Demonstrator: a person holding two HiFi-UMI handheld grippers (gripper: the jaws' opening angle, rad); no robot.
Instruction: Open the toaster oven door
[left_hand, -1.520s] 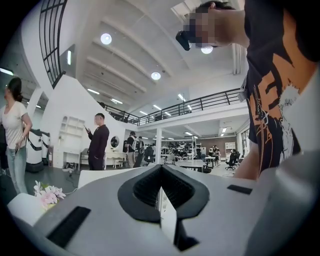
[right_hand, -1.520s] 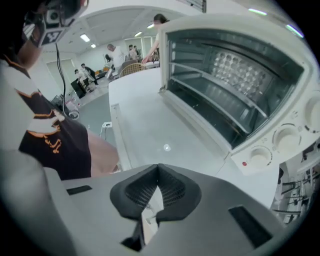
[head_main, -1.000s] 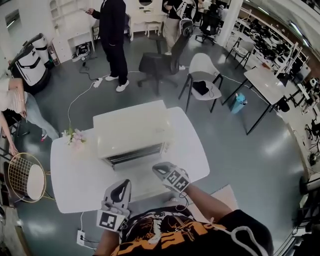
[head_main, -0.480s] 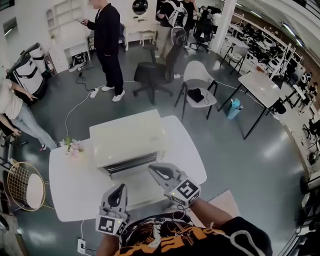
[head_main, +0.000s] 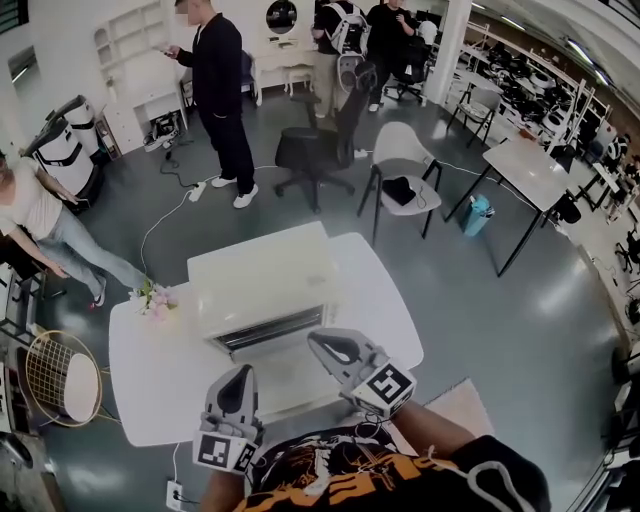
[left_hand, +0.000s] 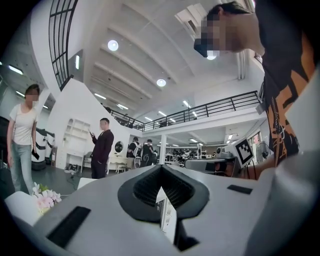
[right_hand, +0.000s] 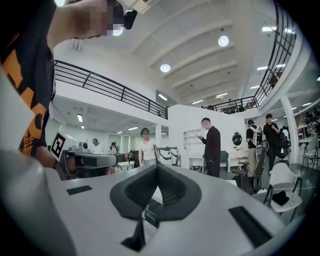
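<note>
Toaster oven (head_main: 262, 275) centre frame on white table (head_main: 150, 370), door (head_main: 272, 327) shut. Right gripper (head_main: 322, 341) near door, likely lining up for handle. Left gripper (head_main: 240, 373) lower, spare. Both tongs pinched together, empty.

a white table (head_main: 380, 290) bears a toaster oven (head_main: 262, 280) and pink flowers (head_main: 152, 298).

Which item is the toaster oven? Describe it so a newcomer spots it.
Find the white table in the middle of the grey floor. The oven is the big cream box on its far half, right of the flowers. It is the only boxy thing there, with a dark slatted front facing the person.
</note>
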